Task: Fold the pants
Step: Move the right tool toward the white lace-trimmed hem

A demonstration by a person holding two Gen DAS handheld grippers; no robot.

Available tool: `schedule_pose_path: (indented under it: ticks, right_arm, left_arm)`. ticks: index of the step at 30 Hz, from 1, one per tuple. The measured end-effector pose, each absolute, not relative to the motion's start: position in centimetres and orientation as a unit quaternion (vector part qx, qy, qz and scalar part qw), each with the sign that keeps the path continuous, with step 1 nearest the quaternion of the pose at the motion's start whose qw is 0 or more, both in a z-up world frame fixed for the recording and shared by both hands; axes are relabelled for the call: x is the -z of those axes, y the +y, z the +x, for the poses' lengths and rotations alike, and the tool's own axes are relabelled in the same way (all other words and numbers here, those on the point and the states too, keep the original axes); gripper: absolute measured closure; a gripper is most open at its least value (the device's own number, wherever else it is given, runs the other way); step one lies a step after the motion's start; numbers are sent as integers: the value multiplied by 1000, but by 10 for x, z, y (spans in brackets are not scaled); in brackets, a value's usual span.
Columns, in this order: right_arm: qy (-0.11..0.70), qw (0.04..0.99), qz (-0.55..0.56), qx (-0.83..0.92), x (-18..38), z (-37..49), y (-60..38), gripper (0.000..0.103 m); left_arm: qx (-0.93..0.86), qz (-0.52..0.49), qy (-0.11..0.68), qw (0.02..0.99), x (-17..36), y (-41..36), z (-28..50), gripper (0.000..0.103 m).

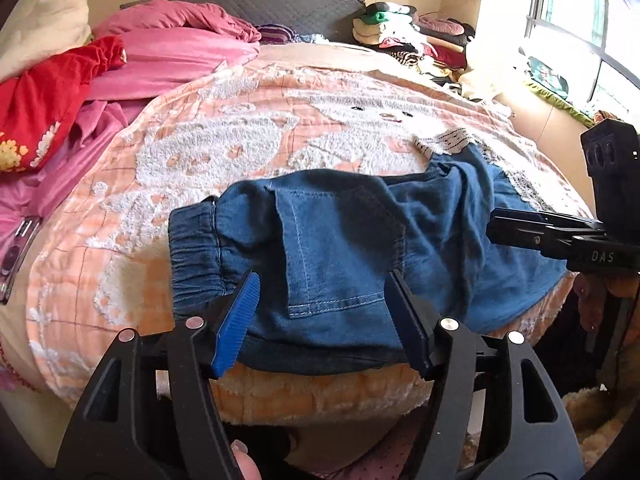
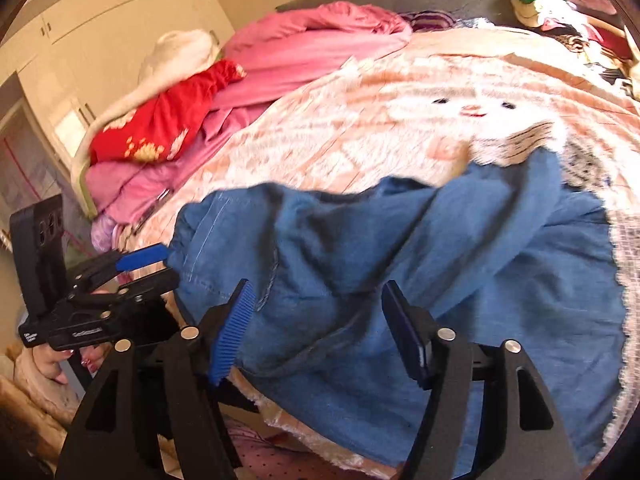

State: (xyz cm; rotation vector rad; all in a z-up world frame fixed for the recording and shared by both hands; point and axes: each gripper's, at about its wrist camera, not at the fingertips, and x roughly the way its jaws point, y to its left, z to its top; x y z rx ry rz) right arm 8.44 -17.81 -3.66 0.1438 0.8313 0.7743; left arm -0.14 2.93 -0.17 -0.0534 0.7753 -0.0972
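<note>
Blue denim pants (image 1: pixel 344 256) lie crumpled near the front edge of the bed, the elastic waistband (image 1: pixel 196 252) at the left and a back pocket facing up. My left gripper (image 1: pixel 324 320) is open, its fingers straddling the near edge of the pants by the pocket. My right gripper (image 2: pixel 320 328) is open over the leg part of the pants (image 2: pixel 440 272). From the left wrist view the right gripper (image 1: pixel 496 228) comes in from the right, touching the denim. From the right wrist view the left gripper (image 2: pixel 168 264) sits at the waistband end.
The bed carries a peach and white bear-pattern blanket (image 1: pixel 248 152). Pink bedding (image 1: pixel 168 60) and a red garment (image 1: pixel 52 96) are piled at the far left. Stacked clothes (image 1: pixel 404 32) sit at the far right by the window. The bed's front edge (image 1: pixel 320 400) is just below the pants.
</note>
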Motion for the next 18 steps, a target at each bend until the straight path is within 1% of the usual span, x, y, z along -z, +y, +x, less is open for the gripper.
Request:
schedule_pose_path:
  ticks: [2,5,8,9,14,17,18]
  right_arm:
    - [387,849,75,-352,30,87,-190,33]
    - [377,865,66,-325,21,96,-205,32]
    - [376,873,65,-303,18,104,-217,24]
    - [375,876,63,-296,18,107,-221,23]
    - [370,889,30,-268,12,122,-226,23]
    - [364,896,19,-252,8,138,-225,23]
    - [362,899,16,-245,7,145,-224,23]
  left_arm:
    - [66,-31,371,926,-6,24,-1,45]
    - [89,-38,371,924,-10,16,7,45]
    - [106,-38,376,920,-8,4,18,45]
    - [114,-43,379,917,-7,0,21,45]
    - [155,-83,395,902,0,-23,39,45]
    - [176,-79,406,893,8,-42,50,45]
    - [180,-78,411,890,11,-48,53,47]
